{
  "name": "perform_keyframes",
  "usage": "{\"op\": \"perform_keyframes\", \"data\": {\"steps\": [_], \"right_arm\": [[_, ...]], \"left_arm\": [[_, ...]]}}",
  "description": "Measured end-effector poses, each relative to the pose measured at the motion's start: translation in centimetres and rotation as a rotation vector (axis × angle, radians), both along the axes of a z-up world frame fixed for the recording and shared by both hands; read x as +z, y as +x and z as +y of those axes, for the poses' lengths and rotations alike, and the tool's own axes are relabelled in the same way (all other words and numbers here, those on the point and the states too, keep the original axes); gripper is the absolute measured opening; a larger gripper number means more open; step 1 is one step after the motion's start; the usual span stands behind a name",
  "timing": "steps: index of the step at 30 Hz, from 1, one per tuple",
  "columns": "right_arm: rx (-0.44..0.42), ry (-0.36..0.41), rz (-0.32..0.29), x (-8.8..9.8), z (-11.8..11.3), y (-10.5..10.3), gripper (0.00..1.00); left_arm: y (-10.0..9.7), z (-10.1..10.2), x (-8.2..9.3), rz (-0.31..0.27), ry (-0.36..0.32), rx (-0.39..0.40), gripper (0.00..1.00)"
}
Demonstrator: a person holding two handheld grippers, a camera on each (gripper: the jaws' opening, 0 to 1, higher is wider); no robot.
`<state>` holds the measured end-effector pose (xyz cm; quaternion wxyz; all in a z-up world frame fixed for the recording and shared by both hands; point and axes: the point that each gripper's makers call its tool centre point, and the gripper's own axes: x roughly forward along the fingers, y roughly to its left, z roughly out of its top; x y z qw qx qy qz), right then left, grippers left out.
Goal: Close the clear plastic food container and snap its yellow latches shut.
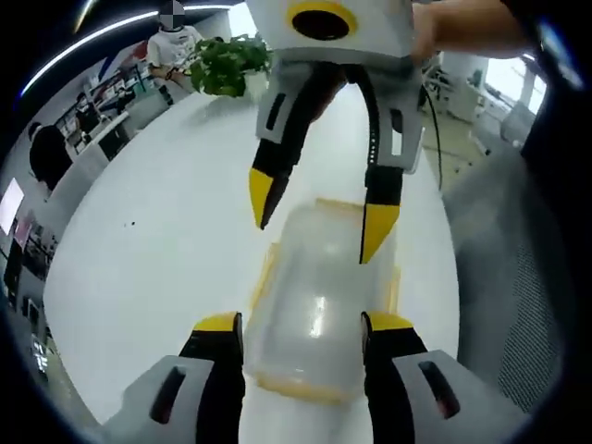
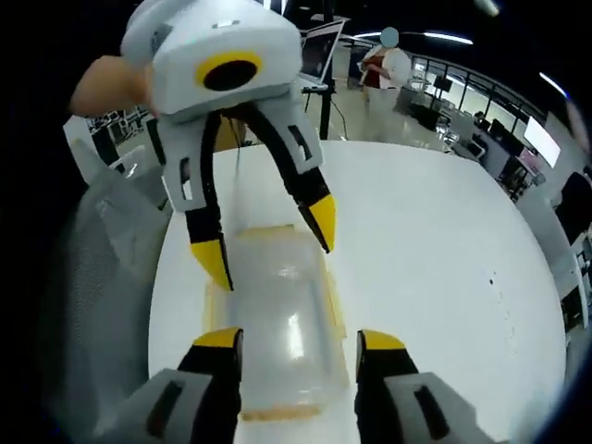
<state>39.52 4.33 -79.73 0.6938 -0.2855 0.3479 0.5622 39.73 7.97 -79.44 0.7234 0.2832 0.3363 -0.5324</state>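
White surface (image 1: 157, 231) sitting in an open office. Potted plant (image 1: 227, 63) standing at its far edge. Ceiling light strips (image 2: 450, 38) glowing, desks with monitors (image 2: 319, 46) lining the back, people standing there.

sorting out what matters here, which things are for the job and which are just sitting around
For the job:
- clear container
- yellow latches
- left tool
- right tool

Just about:
- potted plant
- white table
- grey chair

Both views close above container (image 1: 314, 305) on white table (image 1: 166, 240) — facing each other from opp. ends.
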Motion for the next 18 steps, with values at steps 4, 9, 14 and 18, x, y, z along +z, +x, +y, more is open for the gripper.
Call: {"op": "perform_keyframes", "data": {"steps": [4, 9, 14, 18], "right_arm": [[-0.079, 0.013, -0.011, -0.3, -0.3, -0.1, 0.47], [-0.237, 0.06, -0.018, -0.5, -0.7, 0.0, 0.46], [-0.343, 0.104, -0.062, 0.1, -1.3, 0.4, 0.46], [-0.417, 0.127, -0.1, 0.7, -1.9, 0.5, 0.46]], "left_arm": [[0.2, 0.0, 0.4, -0.008, -0.051, 0.102, 0.49], [0.1, 0.4, 0.4, -0.011, -0.067, 0.175, 0.49], [0.0, 0.5, 0.4, -0.024, -0.078, 0.245, 0.5], [0.5, 0.8, 0.9, -0.048, -0.095, 0.315, 0.49]]}}
